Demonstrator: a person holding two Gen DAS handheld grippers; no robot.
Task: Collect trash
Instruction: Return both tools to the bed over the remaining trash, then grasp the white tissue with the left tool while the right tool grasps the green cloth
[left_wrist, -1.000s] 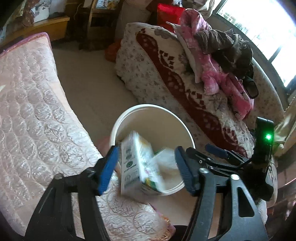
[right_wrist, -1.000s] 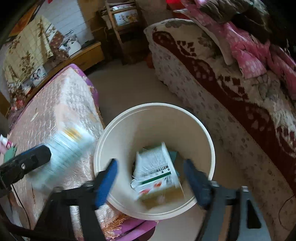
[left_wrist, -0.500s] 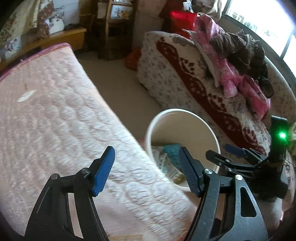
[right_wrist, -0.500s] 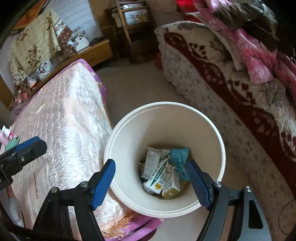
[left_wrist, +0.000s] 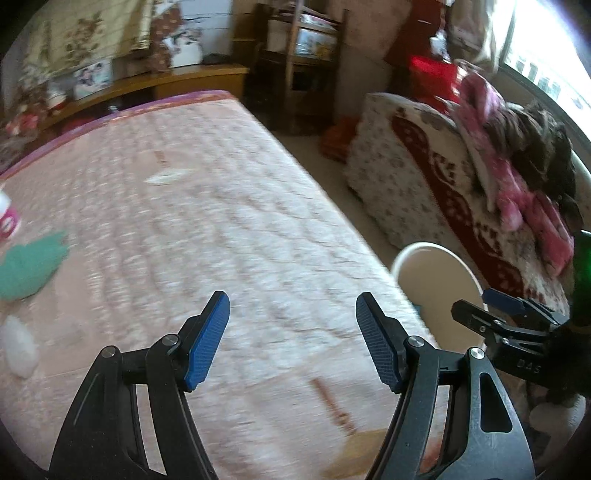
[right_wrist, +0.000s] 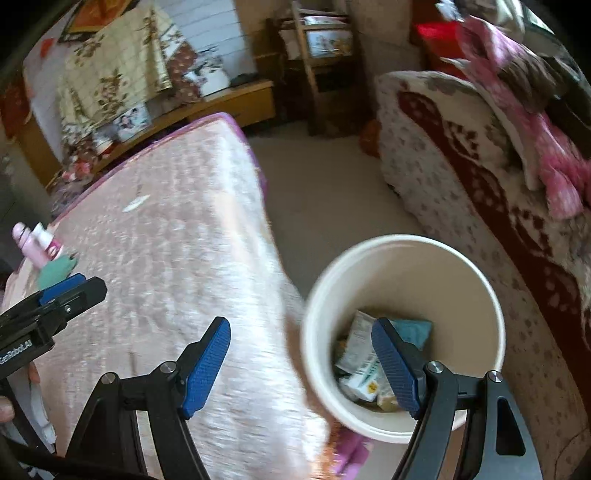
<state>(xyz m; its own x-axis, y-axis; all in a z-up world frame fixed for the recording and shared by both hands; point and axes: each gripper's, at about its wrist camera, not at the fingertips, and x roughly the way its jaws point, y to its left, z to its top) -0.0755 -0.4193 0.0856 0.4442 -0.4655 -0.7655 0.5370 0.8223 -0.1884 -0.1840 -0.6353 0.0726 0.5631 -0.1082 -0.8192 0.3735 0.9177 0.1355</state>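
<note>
I saw the white bin (right_wrist: 495, 332) on the floor beside the bed (left_wrist: 221, 229), holding cartons (right_wrist: 364, 363) and a teal wrapper (right_wrist: 413, 330). My left gripper (left_wrist: 293, 343) and right gripper (right_wrist: 301, 369) stood wide, gripping nothing.

One bin (right_wrist: 406, 258), two tongs (right_wrist: 301, 363).
</note>
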